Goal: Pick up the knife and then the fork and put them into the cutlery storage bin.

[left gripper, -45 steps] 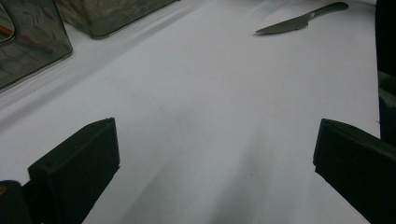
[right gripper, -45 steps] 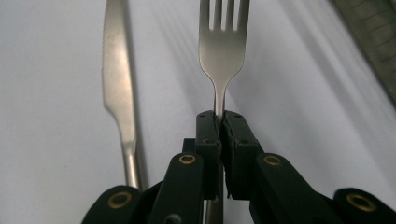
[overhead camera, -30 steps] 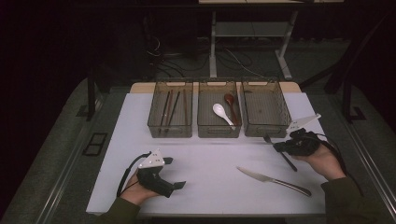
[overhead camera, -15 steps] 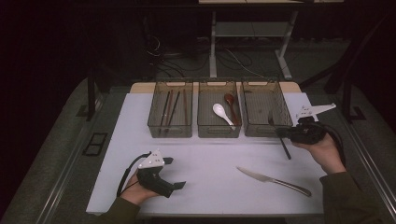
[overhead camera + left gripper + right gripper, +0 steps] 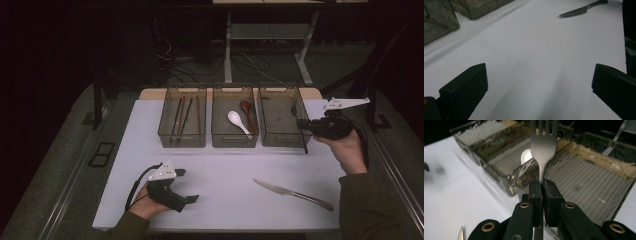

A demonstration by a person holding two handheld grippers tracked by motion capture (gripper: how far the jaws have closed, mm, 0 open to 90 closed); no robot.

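Rt hand (image 5: 345,147) raised above the table's rt side, forearm coming up from the bottom edge in a dark sleeve, wrist bent so the right gripper (image 5: 302,124) points inward toward the bins. Jaws clamped tight on a fork (image 5: 543,143), pinching its narrow neck; tines stick out past the pads in the right gripper view, handle hangs down below them in the high view as a thin dark bar. Fork plain metal, dull silver, smooth, four tines.

Just beyond the fingertips, the right-hand bin (image 5: 280,120): smoked see-through plastic, rectangular, ribbed floor, wavy glossy walls. Fork held at its near rt corner, off the table. Further out from the rt gripper, the middle bin (image 5: 234,139) w/ a white spoon (image 5: 238,122) and a dark brown spoon (image 5: 248,114); furthest, the left-hand bin (image 5: 182,137) w/ long thin sticks, likely chopsticks (image 5: 182,115).

Below and inward of the rt gripper, a table knife (image 5: 292,193) flat on the white tabletop (image 5: 225,165), metal, pointed blade, slim handle.

Lt hand (image 5: 145,207) low at the near edge, resting on the table, left gripper (image 5: 187,186) lying level and aimed rt. Jaws wide apart, nothing btw them; blocky matte black pads, smooth white surface ahead.
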